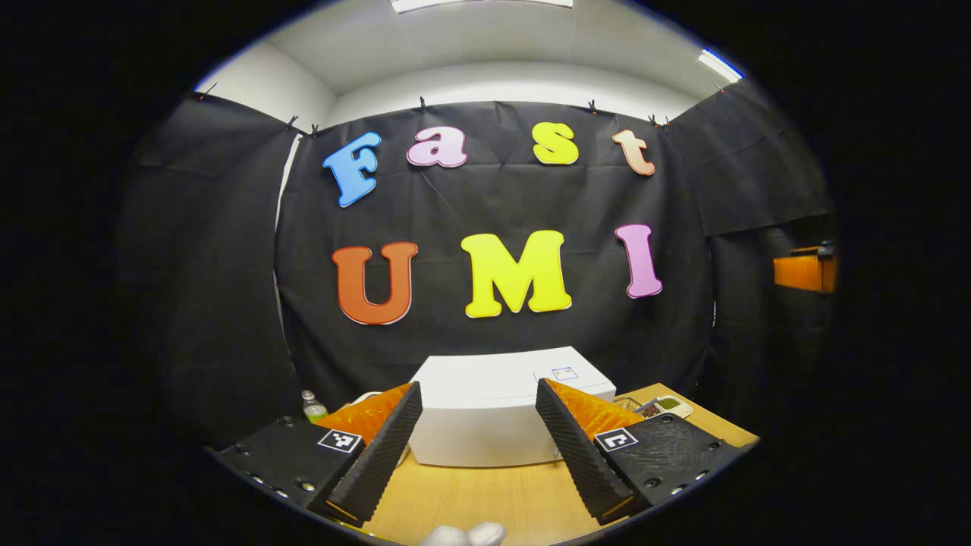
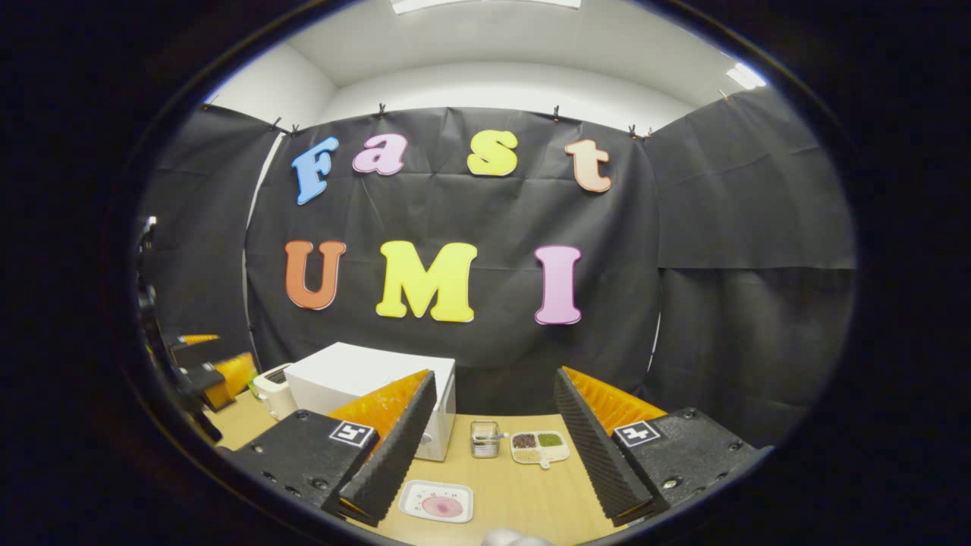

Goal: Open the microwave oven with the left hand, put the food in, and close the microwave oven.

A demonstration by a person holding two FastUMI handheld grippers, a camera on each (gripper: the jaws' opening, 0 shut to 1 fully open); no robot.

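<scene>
A white microwave oven (image 1: 493, 413) stands on the wooden table (image 1: 485, 500), door closed, straight ahead of my left gripper (image 1: 478, 432). That gripper is open, fingers spread wide, held short of the oven with nothing between them. In the right gripper view the microwave oven (image 2: 356, 387) sits at the left. A white square plate with pink food (image 2: 438, 502) lies on the table near the front, just below and between the fingers of my right gripper (image 2: 489, 440), which is open and holds nothing. The left gripper (image 2: 201, 371) shows at the far left edge.
A white toaster (image 2: 273, 387) stands left of the oven. A small metal rack (image 2: 484, 438) and a divided dish of beans (image 2: 540, 446) sit behind the plate. A small bottle (image 1: 312, 408) stands at the table's left. Black cloth walls close the booth.
</scene>
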